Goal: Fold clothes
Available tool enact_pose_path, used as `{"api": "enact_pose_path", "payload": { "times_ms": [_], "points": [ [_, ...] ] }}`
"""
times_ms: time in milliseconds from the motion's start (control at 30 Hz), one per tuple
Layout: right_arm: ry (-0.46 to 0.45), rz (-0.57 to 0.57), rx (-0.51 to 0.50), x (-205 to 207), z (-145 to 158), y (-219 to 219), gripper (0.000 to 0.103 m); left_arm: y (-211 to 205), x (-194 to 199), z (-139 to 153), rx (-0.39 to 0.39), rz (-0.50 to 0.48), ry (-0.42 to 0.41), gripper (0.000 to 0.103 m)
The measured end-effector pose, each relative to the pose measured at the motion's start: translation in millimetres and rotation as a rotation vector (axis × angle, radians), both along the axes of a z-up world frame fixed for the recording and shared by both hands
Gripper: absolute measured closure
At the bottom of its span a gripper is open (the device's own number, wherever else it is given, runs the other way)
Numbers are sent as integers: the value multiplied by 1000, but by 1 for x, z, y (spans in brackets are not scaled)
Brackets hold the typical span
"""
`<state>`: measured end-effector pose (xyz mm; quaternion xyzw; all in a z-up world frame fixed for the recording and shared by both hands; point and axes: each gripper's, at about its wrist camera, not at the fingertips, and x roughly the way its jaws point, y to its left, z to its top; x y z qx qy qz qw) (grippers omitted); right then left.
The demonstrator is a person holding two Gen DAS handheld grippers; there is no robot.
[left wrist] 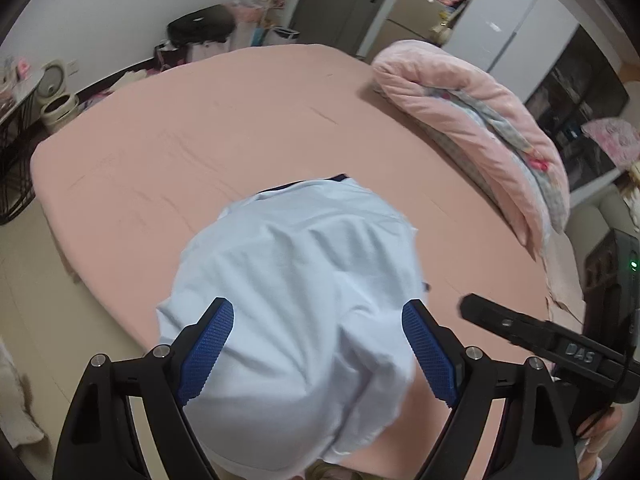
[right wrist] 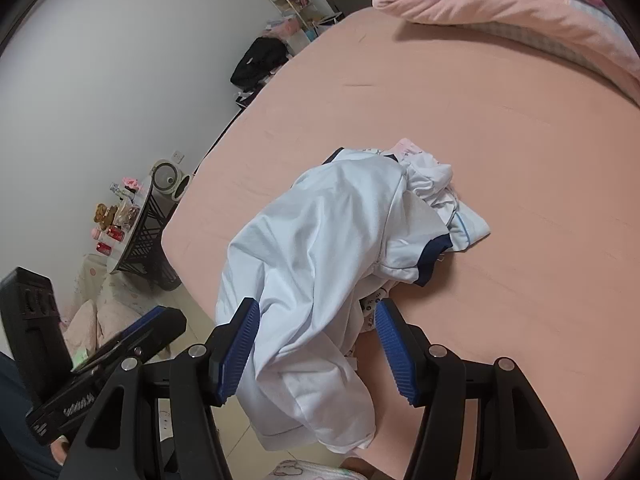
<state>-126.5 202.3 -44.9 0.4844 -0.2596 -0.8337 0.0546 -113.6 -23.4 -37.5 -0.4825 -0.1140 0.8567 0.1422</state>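
Note:
A pale blue shirt [left wrist: 304,264] with navy trim lies crumpled at the near edge of the pink bed [left wrist: 200,128]. My left gripper [left wrist: 318,332] hovers open above it, and cloth fills the view between its blue pads [left wrist: 208,352]. In the right wrist view the same shirt [right wrist: 328,232] drapes over the edge of the bed [right wrist: 500,128], its navy cuff [right wrist: 434,256] to the right. My right gripper [right wrist: 316,344] is open over the shirt's lower part. A second white garment [right wrist: 432,176] is bunched behind the shirt. Each gripper shows in the other's view: right gripper [left wrist: 520,332], left gripper [right wrist: 120,352].
A rolled pink quilt [left wrist: 472,120] lies along the bed's far right side, quilt [right wrist: 500,0]. Left of the bed stand a small table with cans and snacks [right wrist: 120,232] and a rice cooker [right wrist: 166,178]. A black bag [left wrist: 200,26] sits by the far wall.

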Motion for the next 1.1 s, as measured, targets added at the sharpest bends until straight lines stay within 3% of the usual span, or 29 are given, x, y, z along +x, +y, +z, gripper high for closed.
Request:
{"api": "enact_pose_path", "payload": {
  "times_ms": [433, 567, 1000, 1100],
  "points": [
    [-8, 12, 18, -28, -14, -4, 43, -24, -23, -43, 42, 40, -73, 17],
    [-15, -8, 74, -38, -18, -6, 43, -29, -27, -54, 30, 44, -78, 17],
    [-43, -16, 66, -63, -35, -8, 43, -38, -43, -77, 148, 31, -105, 17],
    [-43, 1, 67, -70, -35, -14, 43, -34, -43, -84, 170, 18, -101, 23]
  ]
}}
